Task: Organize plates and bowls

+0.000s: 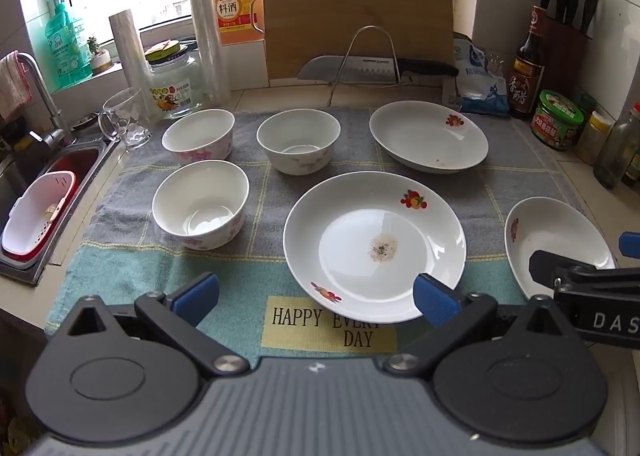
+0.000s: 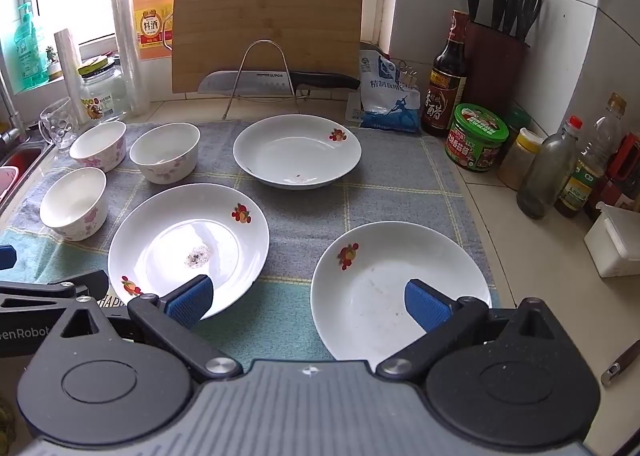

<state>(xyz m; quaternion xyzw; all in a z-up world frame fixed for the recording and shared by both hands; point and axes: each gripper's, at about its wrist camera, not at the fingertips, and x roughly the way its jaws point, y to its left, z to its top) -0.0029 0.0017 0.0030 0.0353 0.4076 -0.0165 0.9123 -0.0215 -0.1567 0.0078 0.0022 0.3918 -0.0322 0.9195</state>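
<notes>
Three white plates with fruit prints lie on a grey-and-teal towel [image 1: 256,268]: a near middle plate [image 1: 374,246] [image 2: 188,248], a far plate [image 1: 428,136] [image 2: 297,150] and a right plate [image 1: 556,240] [image 2: 400,288]. Three white floral bowls stand to the left: a near bowl [image 1: 200,202] [image 2: 74,202], a far-left bowl [image 1: 198,134] [image 2: 98,144] and a far-middle bowl [image 1: 298,140] [image 2: 165,152]. My left gripper [image 1: 316,300] hangs open above the towel's front edge, nothing in it. My right gripper [image 2: 308,302] is open over the gap between the middle and right plates.
A sink [image 1: 60,176] with a pink basket [image 1: 38,212] lies at the left. Behind the towel stand a cutting board [image 1: 356,12], a cleaver on a wire rack [image 1: 372,66], a glass mug [image 1: 126,122], a jar and bottles. Sauce bottles and a knife block [image 2: 496,56] crowd the right.
</notes>
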